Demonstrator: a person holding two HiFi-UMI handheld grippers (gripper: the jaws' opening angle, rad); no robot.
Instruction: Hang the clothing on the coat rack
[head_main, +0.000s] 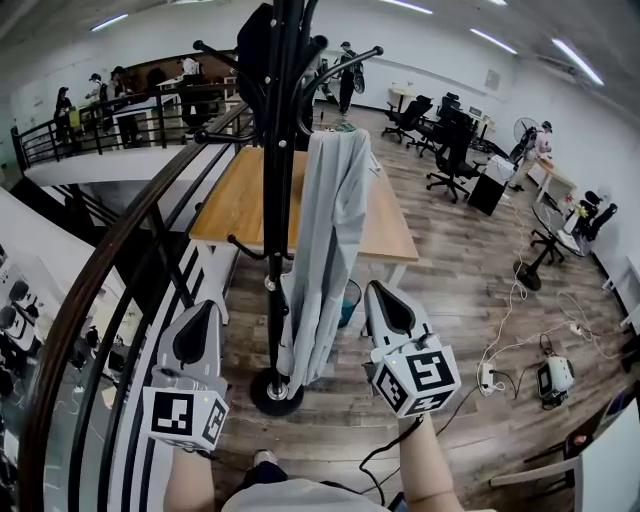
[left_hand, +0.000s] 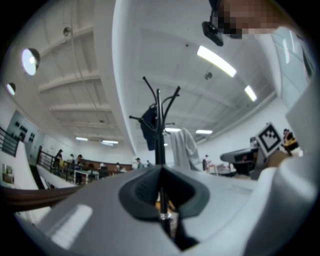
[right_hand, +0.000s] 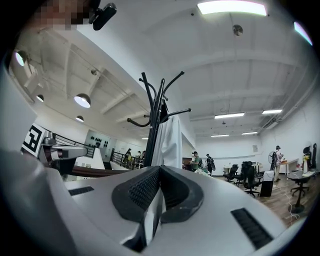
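A black coat rack (head_main: 278, 200) stands in front of me on a round base. A light grey garment (head_main: 330, 240) hangs from one of its upper hooks and drapes down to near the floor. A dark garment (head_main: 255, 40) hangs at the top left. My left gripper (head_main: 205, 305) is low and left of the pole, jaws together, holding nothing. My right gripper (head_main: 372, 287) is just right of the grey garment, shut and not touching it. The left gripper view shows the left gripper (left_hand: 161, 170) below the rack (left_hand: 160, 125) and the grey garment (left_hand: 184, 147). The right gripper view shows the right gripper (right_hand: 160, 169) below the rack (right_hand: 154, 125) and grey garment (right_hand: 171, 142).
A wooden table (head_main: 240, 200) stands behind the rack, with a blue bin (head_main: 351, 300) under it. A dark curved railing (head_main: 110, 270) runs along the left. Office chairs (head_main: 450, 150) stand at the back right. Cables, a power strip (head_main: 487, 377) and a small device (head_main: 555, 378) lie on the floor at right.
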